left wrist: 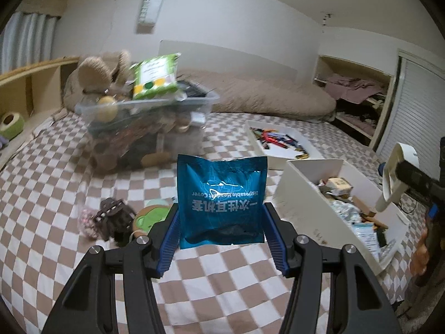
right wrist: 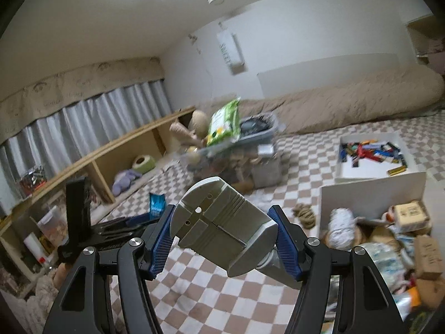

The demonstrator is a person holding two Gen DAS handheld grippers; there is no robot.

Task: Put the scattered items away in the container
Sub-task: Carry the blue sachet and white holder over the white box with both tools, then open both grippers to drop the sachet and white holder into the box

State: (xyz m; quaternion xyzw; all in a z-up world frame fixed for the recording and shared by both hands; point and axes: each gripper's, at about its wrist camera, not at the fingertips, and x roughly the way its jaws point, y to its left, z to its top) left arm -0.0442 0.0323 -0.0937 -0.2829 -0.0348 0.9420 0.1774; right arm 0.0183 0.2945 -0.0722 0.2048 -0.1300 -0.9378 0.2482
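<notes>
A blue foil packet printed "Disposable Headset Cover" stands upright between the blue pads of my left gripper, which is shut on its lower half, above the checkered bedspread. My right gripper is shut on a chunky grey-cream plastic gadget, lifted above the bed. That gadget also shows at the right edge of the left wrist view. The open white box holding mixed clutter lies to the right of the packet, and its wall is right of the gadget.
A full clear plastic bin topped by a green packet stands behind. A white tray holds colourful small pieces. A black hair claw and a green round item lie on the bed, as does a rope bundle. A rolled beige duvet lies at the back.
</notes>
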